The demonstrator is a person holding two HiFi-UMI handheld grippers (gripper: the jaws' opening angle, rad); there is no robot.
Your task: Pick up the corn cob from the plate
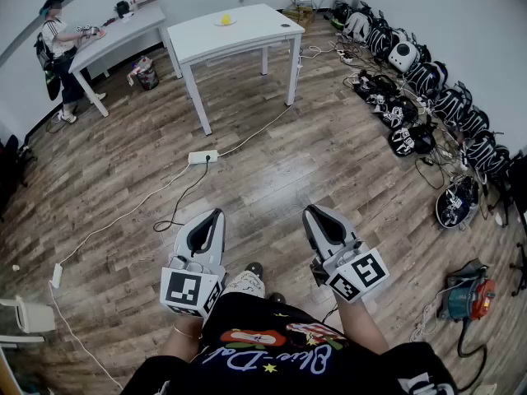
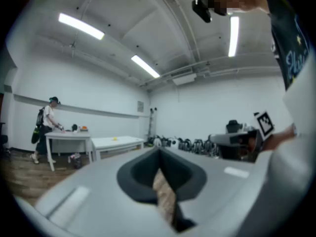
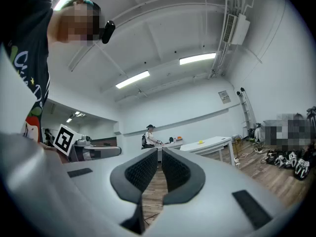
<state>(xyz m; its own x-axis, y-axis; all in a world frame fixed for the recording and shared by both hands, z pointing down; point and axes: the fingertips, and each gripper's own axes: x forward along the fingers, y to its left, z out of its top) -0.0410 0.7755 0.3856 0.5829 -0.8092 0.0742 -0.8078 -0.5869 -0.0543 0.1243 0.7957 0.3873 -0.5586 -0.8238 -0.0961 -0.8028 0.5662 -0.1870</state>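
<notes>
The corn cob [image 1: 224, 19] shows as a small yellow spot on the white table [image 1: 255, 33], towards its far edge; both grippers are well short of that table, over the wood floor [image 1: 272, 167]. The left gripper [image 1: 216, 214] and the right gripper [image 1: 313, 212] each have their jaws together; nothing is between them.

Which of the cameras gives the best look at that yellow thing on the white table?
The head view: looking down on the far white table, it shows the yellow corn cob on its plate, though tiny. Both gripper views look level across the room, so the cob is just a yellow speck on the tabletop.
</notes>
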